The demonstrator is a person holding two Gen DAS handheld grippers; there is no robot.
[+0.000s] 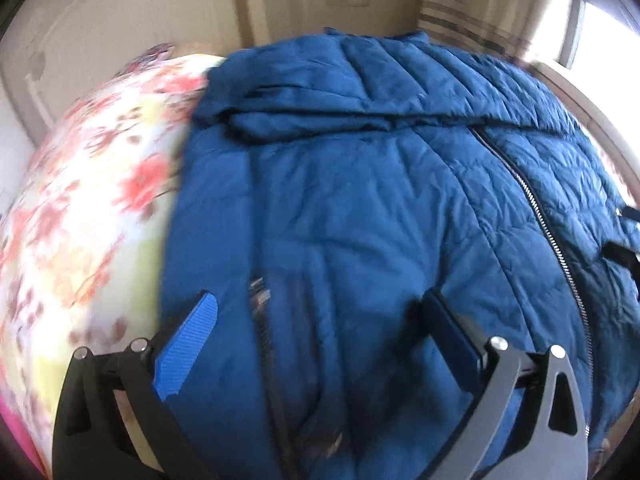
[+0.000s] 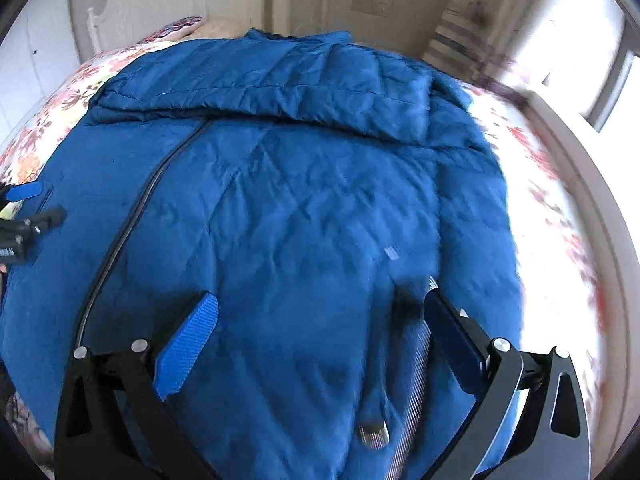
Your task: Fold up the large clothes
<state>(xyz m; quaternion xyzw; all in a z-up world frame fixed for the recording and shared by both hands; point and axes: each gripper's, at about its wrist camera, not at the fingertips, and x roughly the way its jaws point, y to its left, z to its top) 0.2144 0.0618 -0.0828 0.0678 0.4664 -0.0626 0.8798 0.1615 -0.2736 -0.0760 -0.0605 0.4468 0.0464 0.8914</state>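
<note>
Nearest the lens: left claw (image 1: 320, 320), jaws spread wide, gripping nothing, hovering just above the near hem of the blue padded jacket (image 1: 380, 200). Right claw (image 2: 324, 320) likewise wide open and empty, over the same garment's other half beside a zipper pull (image 2: 374, 434). Jacket spread front-up across the bed (image 2: 552, 208) with its flowered sheet (image 1: 92, 200), zipper (image 1: 532, 200) running lengthwise, closure not certain. At the far end, what may be a hood or sleeve already turned over the chest. Judged stage: early; garment laid out, perhaps one fold made, side and lengthwise folds apparently not yet made.
</note>
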